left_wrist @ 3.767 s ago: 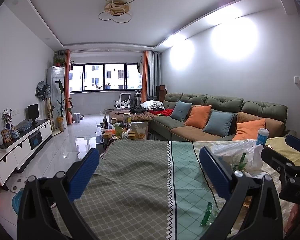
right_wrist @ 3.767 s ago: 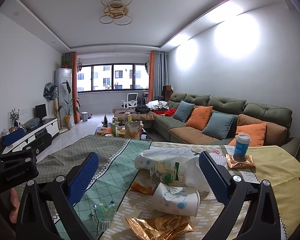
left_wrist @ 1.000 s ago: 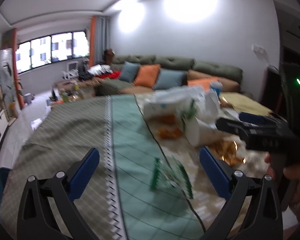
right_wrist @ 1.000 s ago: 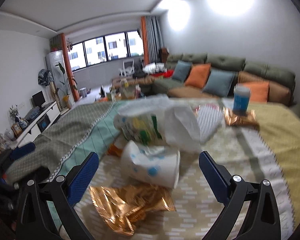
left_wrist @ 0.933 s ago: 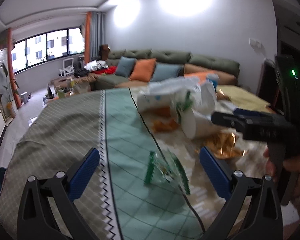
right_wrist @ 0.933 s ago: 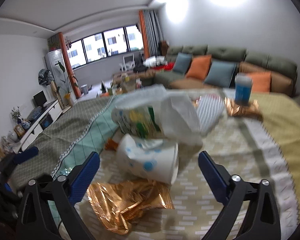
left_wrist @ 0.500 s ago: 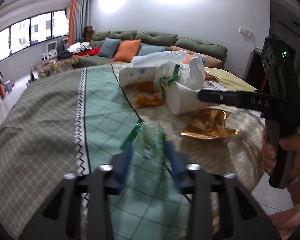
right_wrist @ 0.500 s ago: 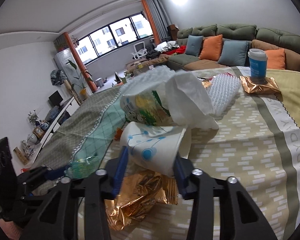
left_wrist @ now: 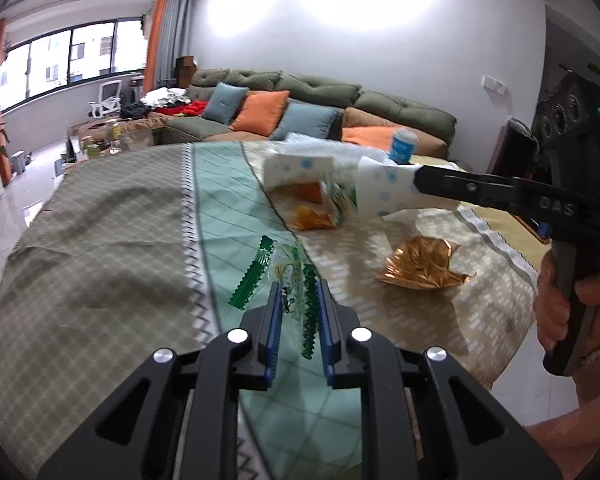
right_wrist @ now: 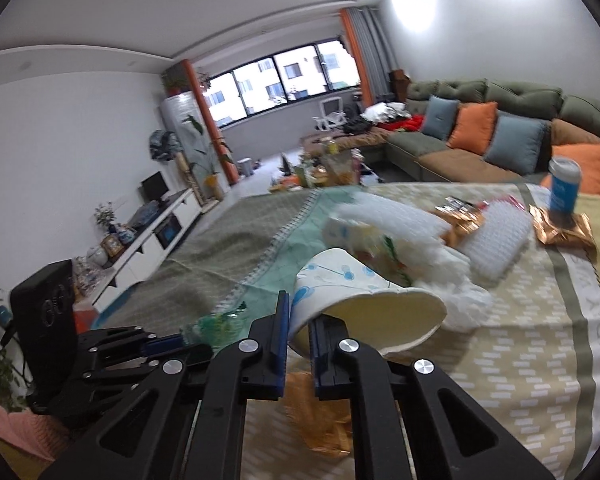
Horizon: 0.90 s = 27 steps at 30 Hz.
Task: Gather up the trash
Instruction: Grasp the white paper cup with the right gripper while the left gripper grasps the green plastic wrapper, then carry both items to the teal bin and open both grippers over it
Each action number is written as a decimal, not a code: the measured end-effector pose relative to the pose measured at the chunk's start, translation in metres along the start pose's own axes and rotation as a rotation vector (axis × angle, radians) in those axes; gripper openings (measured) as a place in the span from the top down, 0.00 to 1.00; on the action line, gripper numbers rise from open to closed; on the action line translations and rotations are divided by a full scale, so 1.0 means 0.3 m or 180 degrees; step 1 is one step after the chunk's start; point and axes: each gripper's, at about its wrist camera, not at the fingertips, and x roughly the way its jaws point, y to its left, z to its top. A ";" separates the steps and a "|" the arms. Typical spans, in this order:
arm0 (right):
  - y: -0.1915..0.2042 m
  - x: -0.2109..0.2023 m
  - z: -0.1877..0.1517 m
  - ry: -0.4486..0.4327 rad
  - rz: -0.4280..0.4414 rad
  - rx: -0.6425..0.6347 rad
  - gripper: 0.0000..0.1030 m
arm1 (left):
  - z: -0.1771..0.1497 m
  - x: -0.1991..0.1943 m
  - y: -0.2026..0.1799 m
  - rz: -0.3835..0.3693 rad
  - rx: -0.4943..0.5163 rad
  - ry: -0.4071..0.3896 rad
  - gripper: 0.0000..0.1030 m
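My left gripper (left_wrist: 298, 296) is shut on a clear plastic wrapper with green edges (left_wrist: 278, 276), held just above the green band of the tablecloth. My right gripper (right_wrist: 298, 316) is shut on the rim of a white paper cup with blue dots (right_wrist: 360, 296), lifted off the table; it also shows in the left wrist view (left_wrist: 384, 192). A crumpled gold foil wrapper (left_wrist: 420, 266) lies on the cloth under the cup. The left gripper and its wrapper (right_wrist: 216, 326) show at the lower left of the right wrist view.
More trash lies further back: a white plastic bag with packaging (right_wrist: 400, 232), orange scraps (left_wrist: 312, 216), a bubble-wrap piece (right_wrist: 496, 240), gold foil (right_wrist: 564, 230) under a blue cup (right_wrist: 564, 190). A sofa (left_wrist: 320, 112) stands behind the table (left_wrist: 100, 240).
Both grippers have closed: the left on the green-edged wrapper, the right on the paper cup. The cup has come up off the table and the grippers have moved closer to the trash.
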 end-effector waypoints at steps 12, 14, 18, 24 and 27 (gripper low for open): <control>0.255 0.183 0.060 0.0198 0.0705 -0.0425 0.91 | 0.006 -0.236 0.197 0.0540 -0.0291 -0.0344 0.83; 0.298 0.220 0.069 0.0244 0.0821 -0.0482 0.91 | -0.001 -0.278 0.242 0.0688 -0.0359 -0.0375 0.83; 0.401 0.289 0.081 0.0336 0.1061 -0.0641 0.91 | -0.023 -0.359 0.348 0.0991 -0.0556 -0.0415 0.83; 0.583 0.389 0.099 0.0453 0.1351 -0.0926 0.91 | -0.073 -0.474 0.495 0.1409 -0.0842 -0.0483 0.83; 0.663 0.423 0.099 0.0512 0.1468 -0.1055 0.91 | -0.103 -0.517 0.560 0.1607 -0.0982 -0.0476 0.83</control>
